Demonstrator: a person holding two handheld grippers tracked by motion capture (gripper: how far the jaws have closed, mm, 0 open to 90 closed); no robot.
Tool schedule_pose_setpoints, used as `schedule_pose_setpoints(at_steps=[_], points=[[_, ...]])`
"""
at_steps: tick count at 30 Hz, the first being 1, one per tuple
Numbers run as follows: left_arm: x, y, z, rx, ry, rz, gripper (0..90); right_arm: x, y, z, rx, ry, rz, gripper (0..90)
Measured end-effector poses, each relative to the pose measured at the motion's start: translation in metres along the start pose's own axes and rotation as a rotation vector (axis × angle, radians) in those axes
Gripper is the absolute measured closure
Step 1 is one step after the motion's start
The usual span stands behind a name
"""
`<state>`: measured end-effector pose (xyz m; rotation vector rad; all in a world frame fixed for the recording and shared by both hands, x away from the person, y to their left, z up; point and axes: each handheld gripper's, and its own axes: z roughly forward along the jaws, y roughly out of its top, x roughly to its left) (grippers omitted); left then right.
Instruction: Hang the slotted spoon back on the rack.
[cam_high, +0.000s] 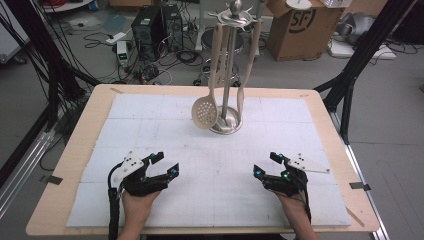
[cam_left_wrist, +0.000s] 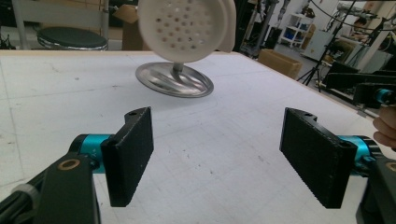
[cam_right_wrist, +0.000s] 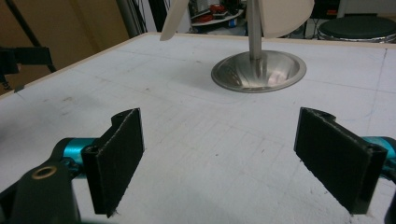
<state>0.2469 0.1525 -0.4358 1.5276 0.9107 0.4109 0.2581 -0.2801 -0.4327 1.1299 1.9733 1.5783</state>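
Both sets of fingers stood apart and empty near the desk's (cam_high: 125, 107) front edge.
Left gripper (cam_high: 164, 165) and right gripper (cam_high: 266, 165) lay low, pointing forward; the slotted spoon (cam_high: 206, 113) hung upright on the utensil stand (cam_high: 230, 122), well ahead between them, slightly nearer the left.

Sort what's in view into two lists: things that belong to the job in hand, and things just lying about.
Job in hand:
- utensil stand
- slotted spoon hanging on it
- left gripper, open
- right gripper, open

Lying about:
- cardboard box
- computer tower
- stool
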Motion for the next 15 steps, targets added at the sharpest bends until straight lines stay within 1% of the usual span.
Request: schedule_pose_setpoints(at_steps=[4,6,7,8,15], points=[[0.0029,-0.0015,0.0029,0.011,0.013,-0.003,26.1,-0.0007,0.0001,0.0008,0.001,0.002,0.001,14.9],[0.004,-0.0011,0.0034,0.019,0.02,0.013,26.1,-0.0007,0.0,0.0012,-0.001,0.003,-0.003,14.9],[0.0042,-0.0011,0.0034,0.018,0.022,0.013,26.0,-0.0006,0.0,0.0011,-0.001,0.003,-0.004,14.9],[0.0044,-0.0011,0.0034,0.017,0.022,0.009,25.9,-0.0004,0.0,0.0008,0.001,0.004,-0.002,14.9],[0.0037,-0.001,0.0029,0.019,0.021,0.015,25.6,-0.0006,0.0002,0.0001,-0.001,0.004,0.003,15.0]])
